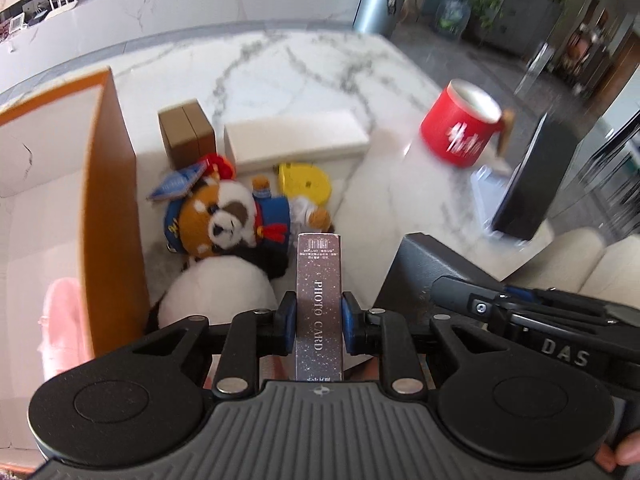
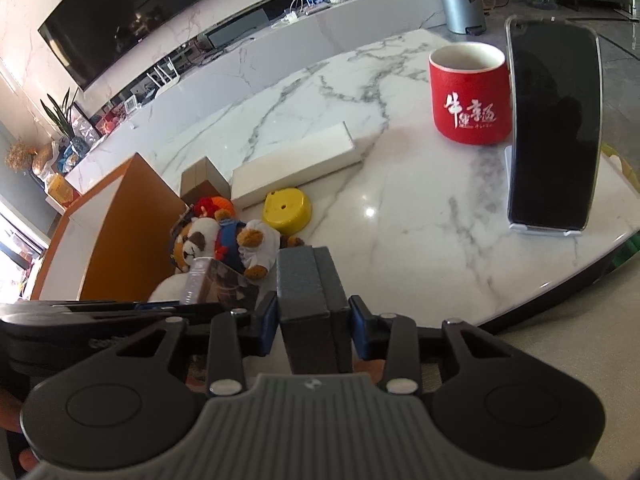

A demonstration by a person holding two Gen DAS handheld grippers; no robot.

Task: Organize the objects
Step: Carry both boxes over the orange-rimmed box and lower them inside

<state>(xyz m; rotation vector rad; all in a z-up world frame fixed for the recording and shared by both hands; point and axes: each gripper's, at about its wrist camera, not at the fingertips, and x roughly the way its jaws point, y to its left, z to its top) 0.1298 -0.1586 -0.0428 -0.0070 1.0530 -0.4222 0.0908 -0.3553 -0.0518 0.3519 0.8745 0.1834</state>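
White marble with grey veins forms the tabletop [image 2: 400, 208], and both grippers are near its edge. The left gripper [image 1: 319, 322] is closed on a narrow box with a glittery brown face that reads PHOTO CARD, the photo card box [image 1: 319, 300]; its blue pads press the two long sides, and the box points forward between the fingers. The right gripper [image 2: 313, 326] is closed on a dark grey box [image 2: 310, 292], also held by its two sides. The two grippers are just beside each other, the left one at the left of the right one.

Just ahead of the left gripper lies a plush red panda [image 1: 224, 216] in a blue jacket, on its side, touching a white plush [image 1: 218, 294] below it. At the left of them stands an orange box [image 1: 108, 208], open at the top. Further ahead are a small brown carton [image 1: 186, 132], a long white box [image 1: 296, 140] and a yellow round object [image 1: 306, 182]. Far ahead to the right of the right gripper stand a red mug [image 2: 468, 96] and a dark phone [image 2: 554, 128], upright on a stand.
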